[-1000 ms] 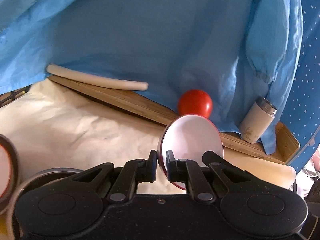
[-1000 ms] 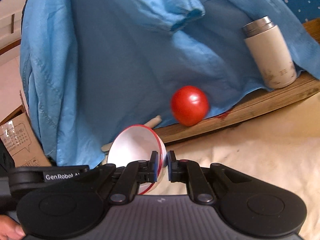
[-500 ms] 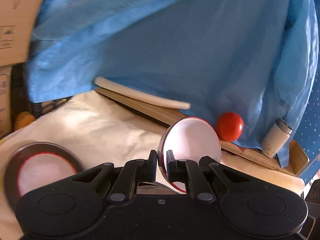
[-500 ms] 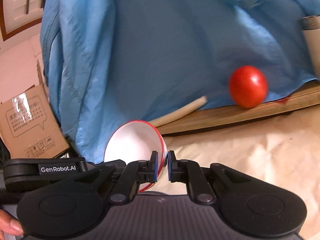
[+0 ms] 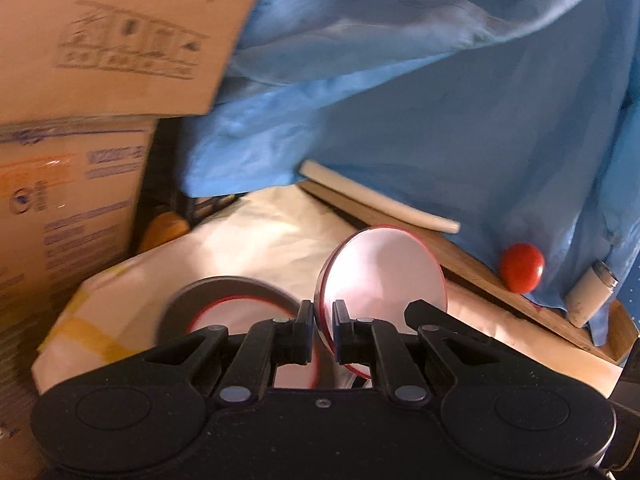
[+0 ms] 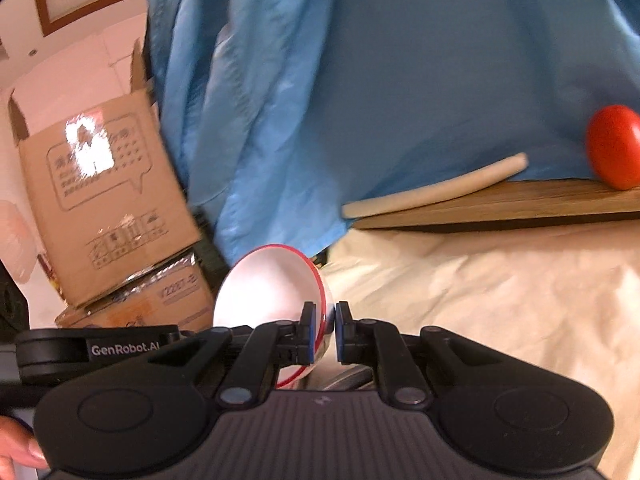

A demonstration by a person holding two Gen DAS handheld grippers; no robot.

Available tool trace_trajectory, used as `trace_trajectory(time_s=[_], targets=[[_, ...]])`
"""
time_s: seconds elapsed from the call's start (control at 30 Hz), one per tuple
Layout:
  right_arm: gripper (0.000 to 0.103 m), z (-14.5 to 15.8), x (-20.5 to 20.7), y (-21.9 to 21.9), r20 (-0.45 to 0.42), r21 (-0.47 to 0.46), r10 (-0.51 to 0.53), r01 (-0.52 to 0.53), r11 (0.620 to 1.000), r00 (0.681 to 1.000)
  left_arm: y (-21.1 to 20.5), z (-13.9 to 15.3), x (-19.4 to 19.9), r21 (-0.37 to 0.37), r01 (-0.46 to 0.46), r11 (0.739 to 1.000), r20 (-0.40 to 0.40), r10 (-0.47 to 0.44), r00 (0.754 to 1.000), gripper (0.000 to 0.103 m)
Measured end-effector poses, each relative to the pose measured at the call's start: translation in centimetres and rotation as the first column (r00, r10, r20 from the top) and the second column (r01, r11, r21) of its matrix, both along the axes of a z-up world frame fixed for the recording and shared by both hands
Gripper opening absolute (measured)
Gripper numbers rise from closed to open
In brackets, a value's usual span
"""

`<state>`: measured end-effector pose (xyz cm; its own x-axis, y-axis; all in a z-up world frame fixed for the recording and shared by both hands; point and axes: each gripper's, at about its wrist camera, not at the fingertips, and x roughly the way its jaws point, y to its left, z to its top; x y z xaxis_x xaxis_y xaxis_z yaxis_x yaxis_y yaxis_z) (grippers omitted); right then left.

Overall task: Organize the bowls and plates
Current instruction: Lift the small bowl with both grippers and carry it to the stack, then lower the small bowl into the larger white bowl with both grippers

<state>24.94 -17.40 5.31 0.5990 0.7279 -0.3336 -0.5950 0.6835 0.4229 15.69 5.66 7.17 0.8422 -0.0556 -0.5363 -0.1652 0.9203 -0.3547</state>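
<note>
My left gripper point(image 5: 322, 330) is shut on the rim of a white bowl with a red rim point(image 5: 384, 276) and holds it on edge above the cream cloth. Just left of it, a grey plate point(image 5: 218, 294) lies on the cloth with a red-rimmed white bowl point(image 5: 240, 312) in it, partly hidden by the fingers. My right gripper point(image 6: 325, 330) is shut on the rim of another white bowl with a red rim point(image 6: 268, 288), tilted, held above the cloth's left edge. The other gripper's body point(image 6: 92, 348) shows at its left.
A wooden board point(image 5: 472, 264) lies at the back with a white roll point(image 5: 376, 200), a red tomato point(image 5: 522, 267) and a cream steel-topped flask point(image 5: 592, 300). Blue fabric point(image 5: 420, 100) hangs behind. Cardboard boxes point(image 5: 68, 200) stand at the left, off the table edge.
Both grippers have swung left with their bowls. The tomato and flask have slid right in both views; the boxes and the grey plate have come into view.
</note>
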Motion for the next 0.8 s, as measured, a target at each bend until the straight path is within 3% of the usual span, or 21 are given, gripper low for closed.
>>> trace_trajectory(time_s=[0.8], targets=[[0.011,-1.6,-1.2,5.9,-0.031,-0.183,0.061,-0.065,0.981,0.998,5.2,-2.8,-2.1,-0.081,-0.014,0.997,-0.069,0.008,0.998,0.013]])
